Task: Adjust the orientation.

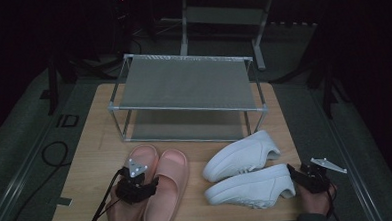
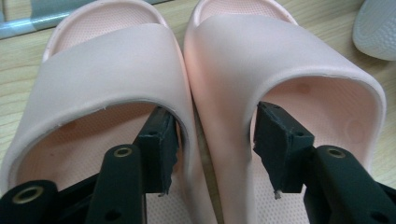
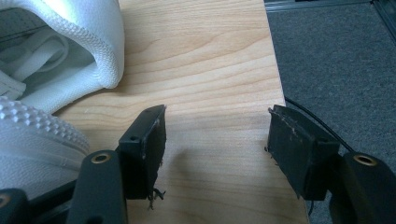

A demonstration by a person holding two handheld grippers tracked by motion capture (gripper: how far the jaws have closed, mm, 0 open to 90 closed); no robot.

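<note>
Beyond both grippers, a two-tier metal shoe rack [image 1: 185, 86] stands at the far side of the wooden table [image 1: 93, 145], its shelves bare. Between the rack and the hands lie two pairs of footwear: pink slippers on the left and white sneakers on the right.

The left gripper [image 1: 137, 185] sits over the heel end of the slippers with its jaws spread wide. In the left gripper view, one jaw reaches under the strap of the left slipper [image 2: 100, 79] and the other under the strap of the right slipper [image 2: 280, 65], so the two touching inner walls of the pair stand between the jaws, not yet pinched. Both slippers lie side by side, long axes running away from the gripper, toes pointing toward the rack.

The right gripper [image 1: 307, 178] hovers just behind the heel of the near sneaker [image 1: 252, 187], jaws wide and holding nothing, with bare wood between them in the right gripper view. The far sneaker [image 1: 243, 156] lies ahead and to the left of that gripper. Both sneakers lie slanted, heels toward the right gripper, toes pointing away to its left.
</note>
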